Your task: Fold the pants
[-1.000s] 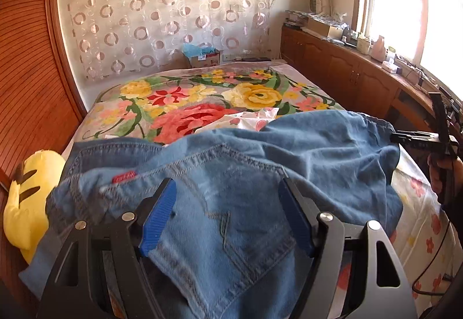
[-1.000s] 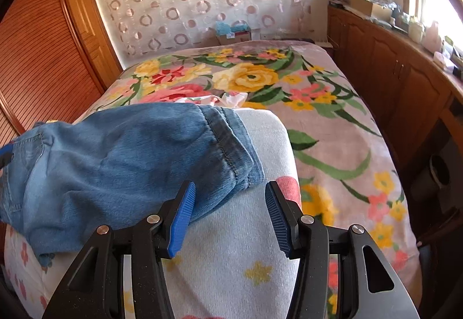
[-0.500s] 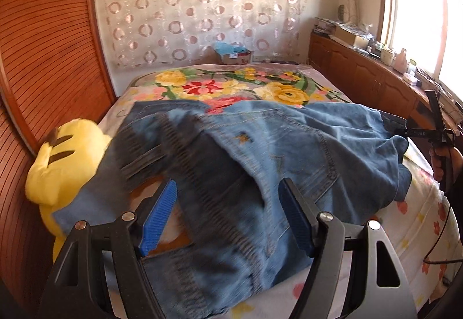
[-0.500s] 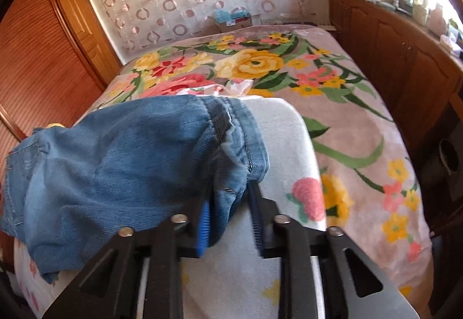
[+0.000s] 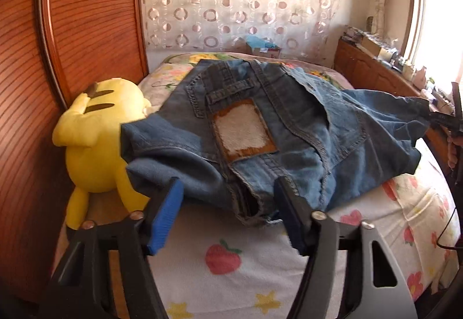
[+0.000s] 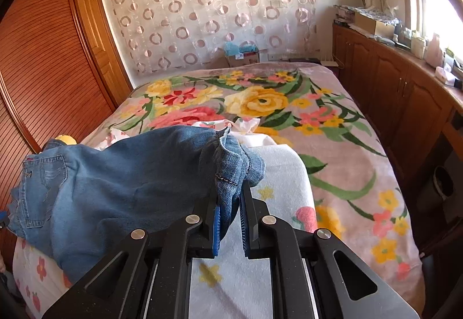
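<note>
Blue jeans point(image 5: 289, 128) lie crumpled across the bed, waistband and its tan patch facing my left gripper point(image 5: 227, 188). Its jaws stand wide and are closing, with the near waistband edge between the blue pads point(image 5: 165, 217), which do not press on it. In the right wrist view the jeans point(image 6: 130, 174) stretch away to the left. My right gripper point(image 6: 230, 197) is closing and pinches the bunched leg hem point(image 6: 231, 162), held a little above the blanket. That gripper point(image 5: 445, 119) also shows at the right edge of the left wrist view.
A yellow plush toy point(image 5: 95, 145) leans against the slatted wooden panel point(image 5: 29, 87) left of the jeans. A white fruit-print blanket point(image 5: 231, 261) lies under them, over a floral bedspread point(image 6: 260, 104). Wooden cabinets point(image 6: 405, 104) run along the right, and a box point(image 6: 243, 55) stands beyond the bed.
My left gripper has swung left to the waistband end, its jaws narrowing a little. The right gripper has shut on the leg hem and lifted it slightly.
</note>
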